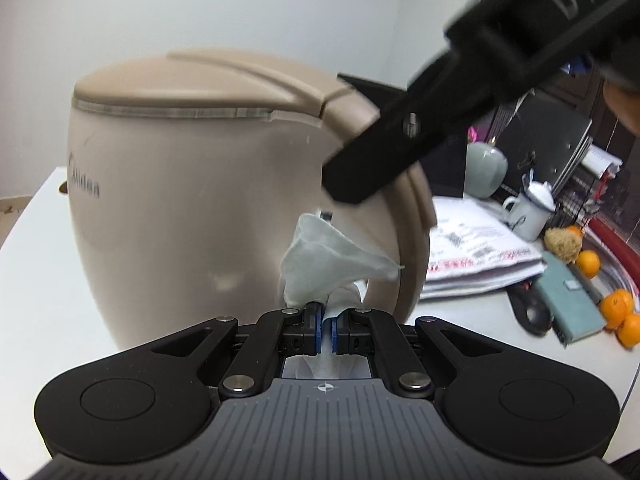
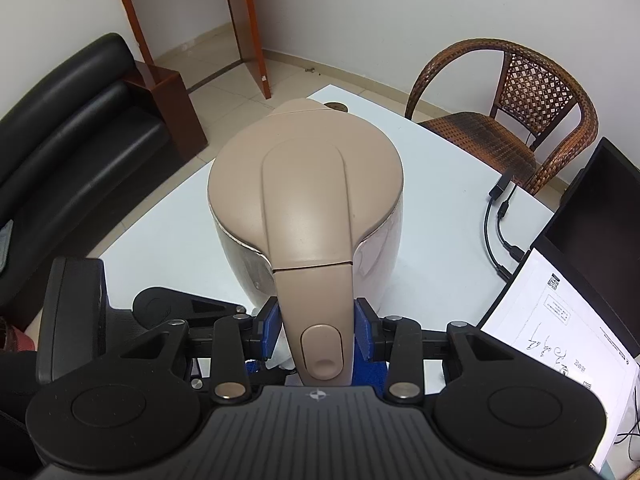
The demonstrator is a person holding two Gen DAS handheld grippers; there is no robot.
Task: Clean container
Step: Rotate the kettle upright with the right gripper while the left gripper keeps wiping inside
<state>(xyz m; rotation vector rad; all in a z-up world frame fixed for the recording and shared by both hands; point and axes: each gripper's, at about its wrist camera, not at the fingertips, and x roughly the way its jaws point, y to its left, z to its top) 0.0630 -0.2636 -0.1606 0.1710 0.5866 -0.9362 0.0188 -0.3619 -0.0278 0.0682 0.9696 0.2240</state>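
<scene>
1. A beige electric kettle [image 1: 192, 184] is seen standing upright on a white table [image 1: 44, 272], lid shut, with the brand lettering on its left side in the left wrist view.
2. The left gripper [image 1: 326, 330] is closed tight on a crumpled white wipe [image 1: 320, 264], pinched between the blue pads [image 1: 317, 326]. The wipe is pressed to the kettle wall low down, just left of the handle.
3. The right gripper [image 2: 318, 330] is clamped on the kettle handle [image 2: 316, 312], jaws partly apart, one blue pad on each side of the handle near the lid-release button [image 2: 322, 350]. In the left wrist view it is seen as a black bar coming in from the upper right (blurred).
4. In the right wrist view the kettle lid [image 2: 304, 184] is seen from above, with the spout pointing to the far side.
5. On the right of the table are papers [image 1: 476, 252], a white enamel mug [image 1: 530, 210], a teal notebook [image 1: 570, 304] and several oranges [image 1: 618, 308].
6. A dark monitor [image 2: 592, 216] and black cables [image 2: 498, 224] are seen at the right table edge. A wicker chair [image 2: 520, 116] stands beyond the table, a black sofa [image 2: 68, 128] at the left.
</scene>
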